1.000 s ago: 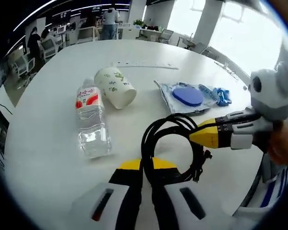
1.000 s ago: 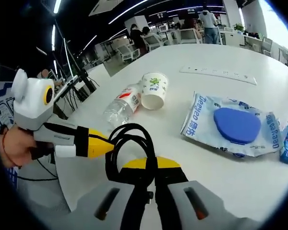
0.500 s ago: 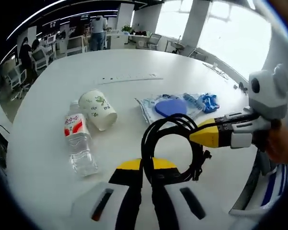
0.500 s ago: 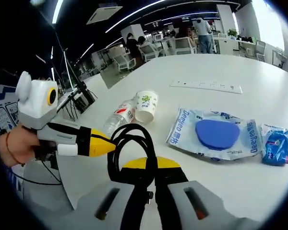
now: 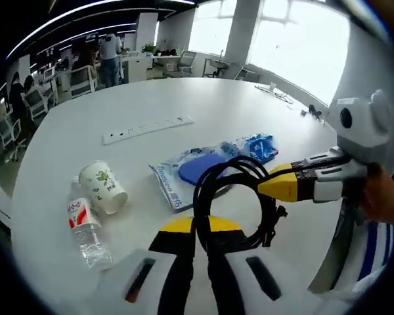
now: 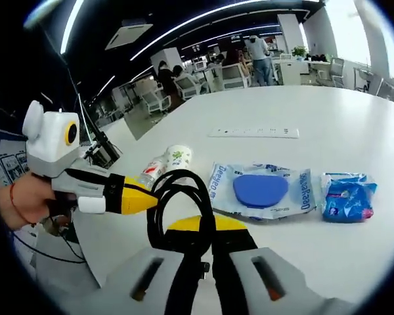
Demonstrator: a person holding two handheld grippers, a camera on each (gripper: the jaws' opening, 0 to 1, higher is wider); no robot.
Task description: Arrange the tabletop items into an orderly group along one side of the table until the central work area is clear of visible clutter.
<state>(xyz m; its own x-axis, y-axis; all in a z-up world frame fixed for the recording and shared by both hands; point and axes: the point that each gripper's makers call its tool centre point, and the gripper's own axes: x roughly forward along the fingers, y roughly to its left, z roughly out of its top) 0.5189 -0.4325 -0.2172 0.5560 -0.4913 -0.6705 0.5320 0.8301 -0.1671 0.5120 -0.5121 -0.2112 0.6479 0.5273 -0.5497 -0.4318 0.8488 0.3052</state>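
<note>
- Nearest, the black cable coil is held off the tabletop; the left gripper has its jaws closed on the coil's near loop; the right gripper grips the same coil at another point of the loop, jaws narrow and pinching it.
- Taking the coil as landmark: just beyond it lies the clear packet with the blue disc, flat on the tabletop; beside that packet, on the side away from the cup, sits the small blue wrapped pack.
- On the coil's other side lie the water bottle and the paper cup, both tipped over, touching or nearly so.
- Farthest from the coil, the white power strip lies alone, well apart.
- Judgement: the task is early; things lie spread across the middle; the coil needs setting down at an edge, then cup, bottle, packets and strip gathered beside it.
</note>
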